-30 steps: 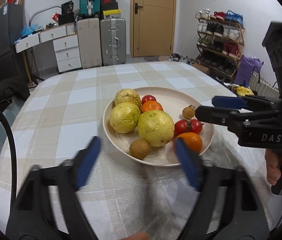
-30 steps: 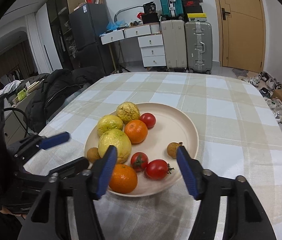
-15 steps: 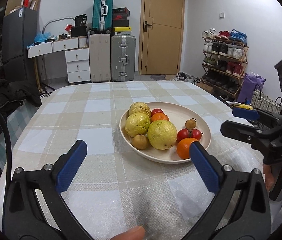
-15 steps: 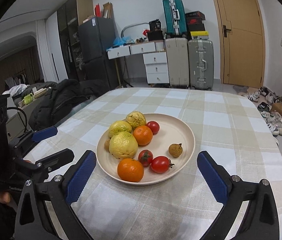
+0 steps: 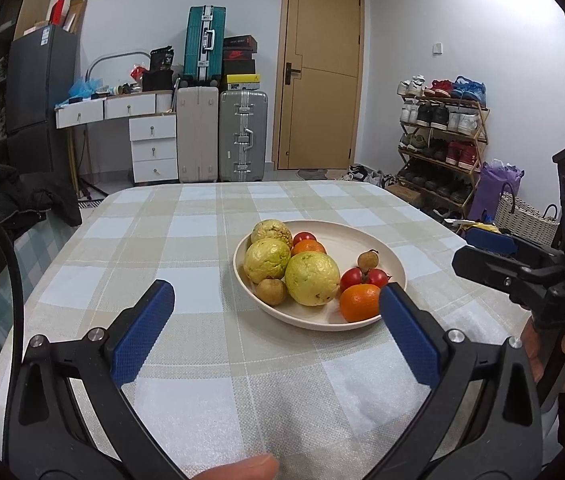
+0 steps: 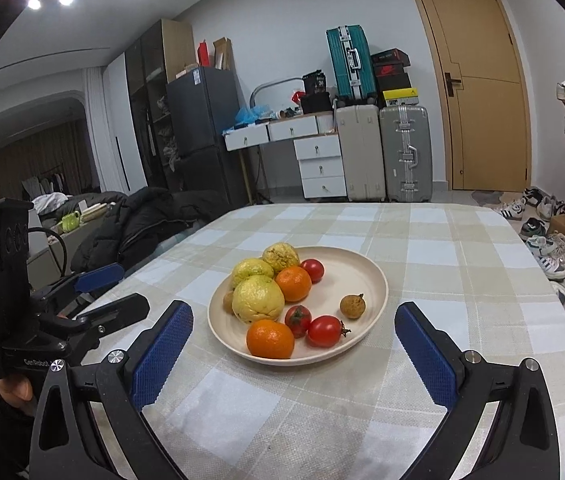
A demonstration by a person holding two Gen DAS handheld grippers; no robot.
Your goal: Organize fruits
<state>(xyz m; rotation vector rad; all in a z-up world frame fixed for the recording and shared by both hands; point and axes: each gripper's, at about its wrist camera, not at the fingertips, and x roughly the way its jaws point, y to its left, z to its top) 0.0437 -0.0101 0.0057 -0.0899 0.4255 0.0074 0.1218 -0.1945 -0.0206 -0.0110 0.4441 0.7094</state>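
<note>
**Cream plate of fruit, checked tablecloth**

Cream plate [image 6: 374,280] at mid-table on a beige-and-white checked tablecloth [image 6: 442,248]. Contents: three yellow-green guavas [image 6: 257,298] on the left side, two oranges [image 6: 270,338], three tomatoes [image 6: 324,331], two small brown fruits [image 6: 352,305]. Left gripper [image 5: 274,320] and right gripper [image 6: 292,344]: both near of the plate, blue pads spread wide, nothing held, clear of the fruit.

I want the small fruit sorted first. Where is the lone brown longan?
In the right wrist view, the longan sits alone on the plate's right side, just beyond the nearest tomato.
</note>
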